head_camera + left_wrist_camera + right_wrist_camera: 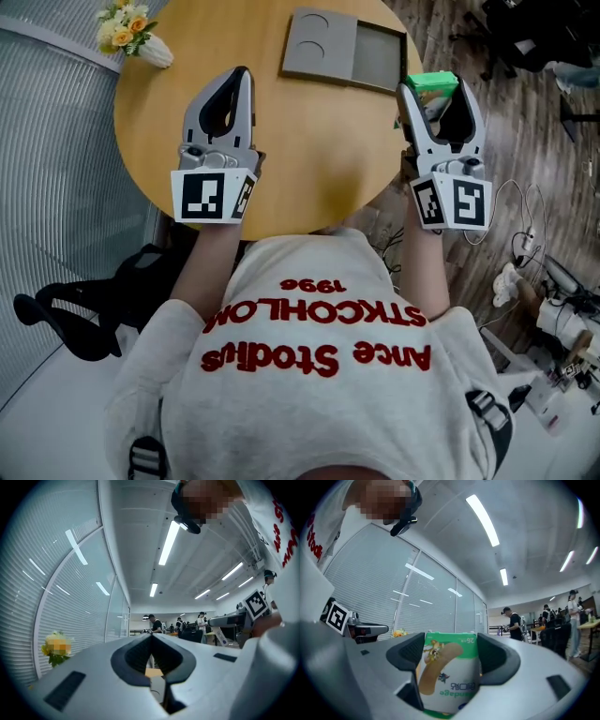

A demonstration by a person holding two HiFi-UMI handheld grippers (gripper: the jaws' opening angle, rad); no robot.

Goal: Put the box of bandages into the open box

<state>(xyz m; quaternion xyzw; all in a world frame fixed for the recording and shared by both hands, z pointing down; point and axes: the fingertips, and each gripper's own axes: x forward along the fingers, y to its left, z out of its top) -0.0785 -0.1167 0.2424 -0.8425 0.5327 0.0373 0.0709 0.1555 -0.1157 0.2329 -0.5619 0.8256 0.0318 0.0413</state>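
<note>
Two things matter to me in this step: a firm hold and a level approach. My right gripper (437,92) is pinching the small green and white cardboard box of bandages (449,667) by its two sides. It holds the box near the edge of the round wooden worktop (309,159), just beside the right corner of the flat grey open box (380,56), not yet inside it. I judge that I should carry it forward and left over the sunken right half, not over the lid half (317,42) with two round hollows, then lower it flat and spread the jaws only when it rests. My left gripper (242,82) hangs over the worktop with its jaws pressed together on nothing; it could steady the grey box if that slides.
</note>
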